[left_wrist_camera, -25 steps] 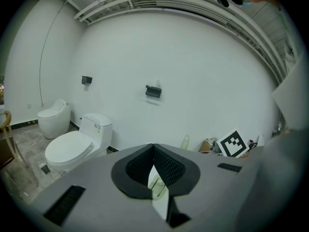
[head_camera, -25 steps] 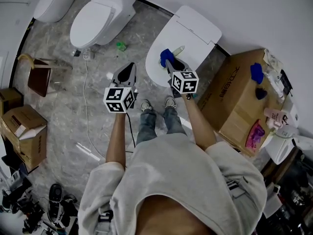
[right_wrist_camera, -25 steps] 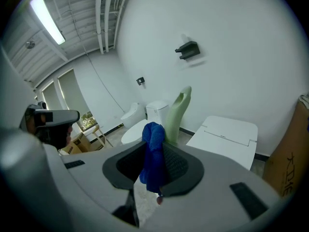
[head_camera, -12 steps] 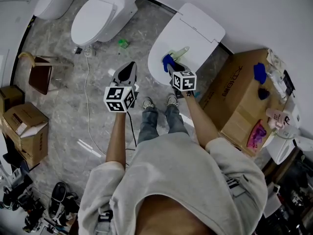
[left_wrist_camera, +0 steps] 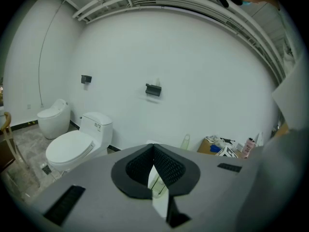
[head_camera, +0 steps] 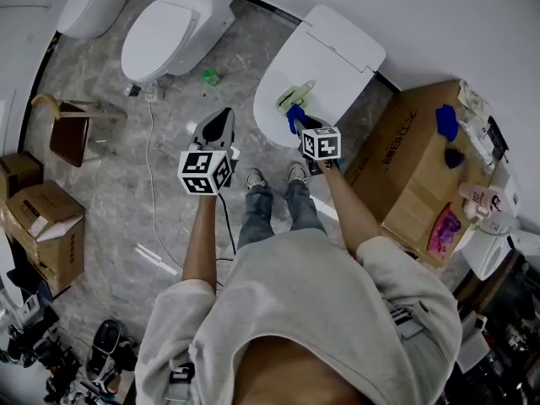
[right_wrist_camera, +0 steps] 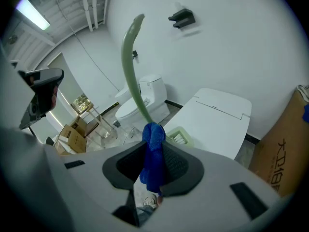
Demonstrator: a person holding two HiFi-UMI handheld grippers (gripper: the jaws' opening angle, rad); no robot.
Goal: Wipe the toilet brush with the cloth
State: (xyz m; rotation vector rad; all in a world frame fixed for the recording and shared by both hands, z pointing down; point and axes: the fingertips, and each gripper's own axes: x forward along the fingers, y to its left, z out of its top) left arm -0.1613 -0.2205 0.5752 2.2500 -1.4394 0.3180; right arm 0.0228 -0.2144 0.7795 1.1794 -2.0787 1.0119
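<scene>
As the cloth, clamped in the right gripper's jaws, is held to the toilet brush at the toilet lid's front edge, a wiping stroke is judged due; the left gripper's jaws are closed, empty

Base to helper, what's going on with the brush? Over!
Right tool shut on blue cloth. Left tool shut, empty, off to the side. Cloth against green toilet brush lying on closed toilet lid. Nothing in the way.
</scene>
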